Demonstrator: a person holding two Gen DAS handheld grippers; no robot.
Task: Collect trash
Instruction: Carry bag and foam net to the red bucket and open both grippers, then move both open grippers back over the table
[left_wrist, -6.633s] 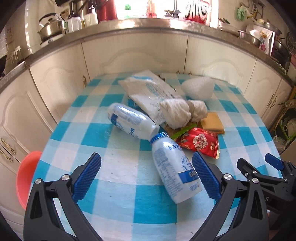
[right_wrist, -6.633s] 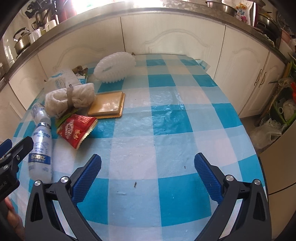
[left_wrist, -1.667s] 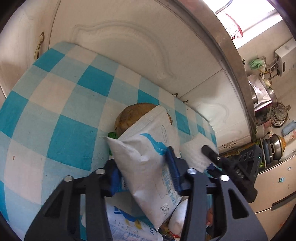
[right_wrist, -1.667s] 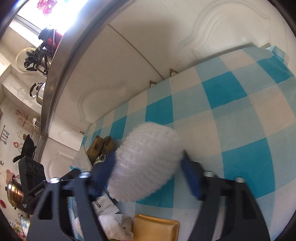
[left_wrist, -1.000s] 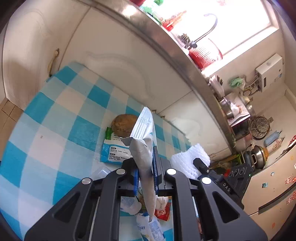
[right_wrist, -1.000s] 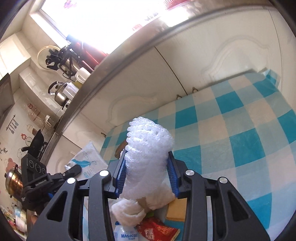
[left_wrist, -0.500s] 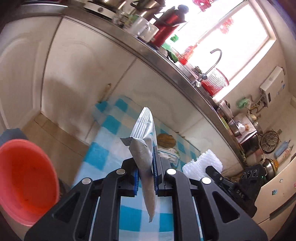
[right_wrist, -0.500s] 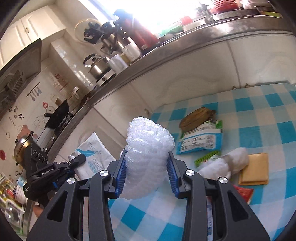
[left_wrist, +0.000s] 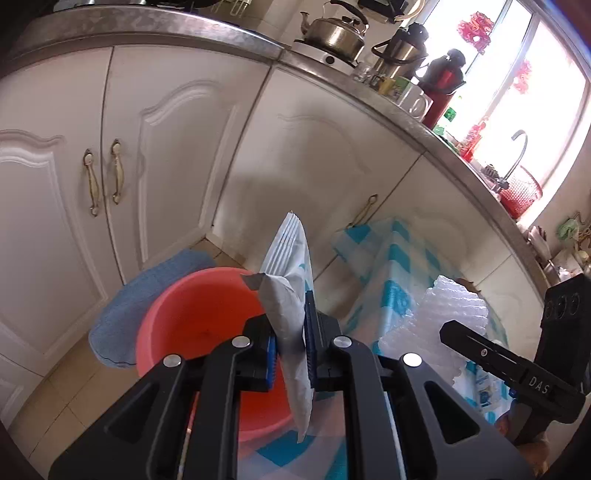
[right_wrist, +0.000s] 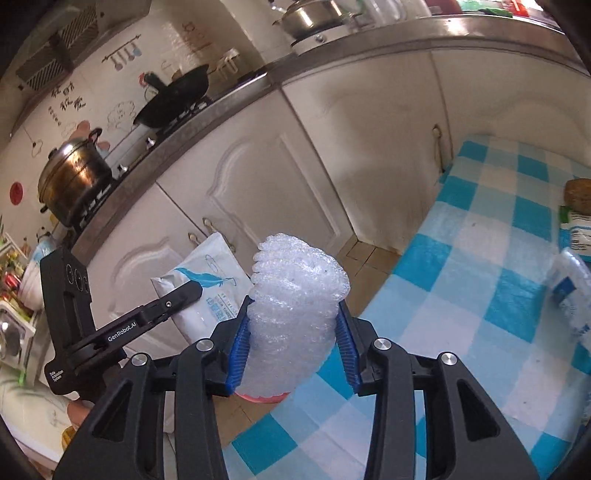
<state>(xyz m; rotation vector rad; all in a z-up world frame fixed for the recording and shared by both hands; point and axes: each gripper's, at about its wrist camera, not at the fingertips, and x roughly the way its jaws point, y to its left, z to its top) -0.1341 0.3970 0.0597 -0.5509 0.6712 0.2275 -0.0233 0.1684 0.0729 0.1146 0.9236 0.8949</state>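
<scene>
Left wrist view: the left gripper (left_wrist: 290, 354) is clamped tight on a flattened white bag (left_wrist: 288, 306), which stands on edge between the blue pads, its print turned away and unreadable here. Just beyond and below it sits a red basin (left_wrist: 192, 317) on the tiled floor, partly over a blue cloth (left_wrist: 122, 317). At the right edge the other tool's black arm carries the letters "DAS" (left_wrist: 539, 380), beside a wad of white foam wrap (left_wrist: 450, 325). Half a second earlier the basin lay far off at the lower left; now it fills the middle of the picture under the bag.

Right wrist view: the right gripper (right_wrist: 293, 341) squeezes the foam wrap (right_wrist: 295, 310) between its pads, and its jaws have just been opening a little with the wrap still pressed between them. To the left, the left tool reads "GenRobot.AI" (right_wrist: 122, 332), and the bag (right_wrist: 207, 280) shows a blue feather drawing (the small print below it is too fine to read). The checked tablecloth (right_wrist: 480, 266) has slid to the right since half a second ago, with the cabinets now ahead.
</scene>
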